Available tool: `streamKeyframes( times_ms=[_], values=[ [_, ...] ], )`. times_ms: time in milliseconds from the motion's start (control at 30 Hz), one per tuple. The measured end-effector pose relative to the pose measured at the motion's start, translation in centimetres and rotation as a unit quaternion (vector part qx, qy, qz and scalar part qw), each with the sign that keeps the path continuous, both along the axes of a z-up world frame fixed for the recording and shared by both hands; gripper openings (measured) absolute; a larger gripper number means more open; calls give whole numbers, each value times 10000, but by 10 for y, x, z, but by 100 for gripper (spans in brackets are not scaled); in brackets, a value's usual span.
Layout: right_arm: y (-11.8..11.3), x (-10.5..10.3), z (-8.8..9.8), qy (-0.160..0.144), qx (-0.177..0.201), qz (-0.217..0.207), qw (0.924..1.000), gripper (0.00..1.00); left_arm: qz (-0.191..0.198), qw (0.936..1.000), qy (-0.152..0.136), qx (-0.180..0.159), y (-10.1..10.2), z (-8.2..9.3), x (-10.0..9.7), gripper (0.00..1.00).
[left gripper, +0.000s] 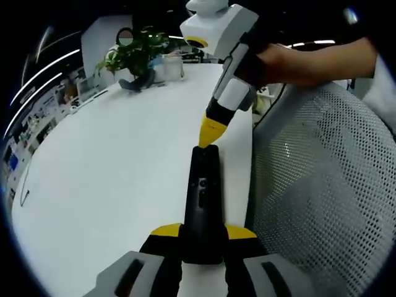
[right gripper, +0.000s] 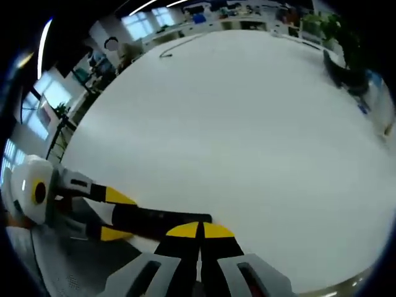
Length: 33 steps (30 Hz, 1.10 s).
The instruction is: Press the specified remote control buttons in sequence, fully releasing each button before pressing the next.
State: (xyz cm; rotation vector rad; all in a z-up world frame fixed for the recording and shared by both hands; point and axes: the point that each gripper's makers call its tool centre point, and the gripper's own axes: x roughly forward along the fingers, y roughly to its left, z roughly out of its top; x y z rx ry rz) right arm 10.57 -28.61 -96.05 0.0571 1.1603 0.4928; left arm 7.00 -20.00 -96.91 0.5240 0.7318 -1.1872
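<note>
Left gripper view puts your left tool (left gripper: 203, 238) at the near edge, its yellow-tipped jaws pinching the near end of the black remote control (left gripper: 205, 204). That remote runs straight ahead from the jaws, lying along the white counter (left gripper: 111, 179), with small buttons on its upper face. At its far end your right tool (left gripper: 210, 132) comes down from above and to the right, yellow tips pressed together into one point that touches the remote's far tip. A hand (left gripper: 278, 62) grips that tool's white body. To the right of the remote, just past the counter edge, stands a white mesh chair back (left gripper: 322, 185). Far ahead on the counter, a potted plant (left gripper: 136, 55) sits.

Right gripper view shows your right tool (right gripper: 200, 230) with its jaws pressed together, tips resting at the end of the remote control (right gripper: 164, 219). Leftward from there, the left tool (right gripper: 114, 215) holds the remote between its two yellow tips. Beyond your tool the counter (right gripper: 247, 124) spreads wide, with a thin dark cable (right gripper: 179, 46) near its far edge and the plant (right gripper: 337, 43) off to the far right.
</note>
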Motion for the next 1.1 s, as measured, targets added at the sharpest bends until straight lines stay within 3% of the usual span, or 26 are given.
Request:
streamKeyframes(
  times_ms=[433, 533, 700, 767, 867, 933, 1100],
  values=[
    [3, -3, 0, -533, -522, 884, 9933, 0, -100, 9999, -1, -76, -3, 0, 0, 24],
    [2, -2, 0, -524, -516, 771, 9943, 0, -97, 9999, 1, -97, -4, 0, 1, 24],
    [-1, -1, 2, -133, 60, 92, 9999, 0, -113, 9999, -21, -117, -4, 1, 1, 24],
    [0, -2, 4, -6, 233, -49, 9997, 0, -122, 9998, -28, -122, -5, 1, 1, 24],
    [2, 1, 11, -96, 566, -224, 9981, 0, -129, 9998, -38, -129, -5, 1, 0, 24],
    [7, -1, 12, 76, 839, -340, 9959, 0, -140, 9998, -42, -130, -5, 1, 0, 24],
    [0, -1, 7, 146, 720, -448, 9963, 0, -146, 9998, -47, -142, -5, 1, 0, 24]
  ],
)
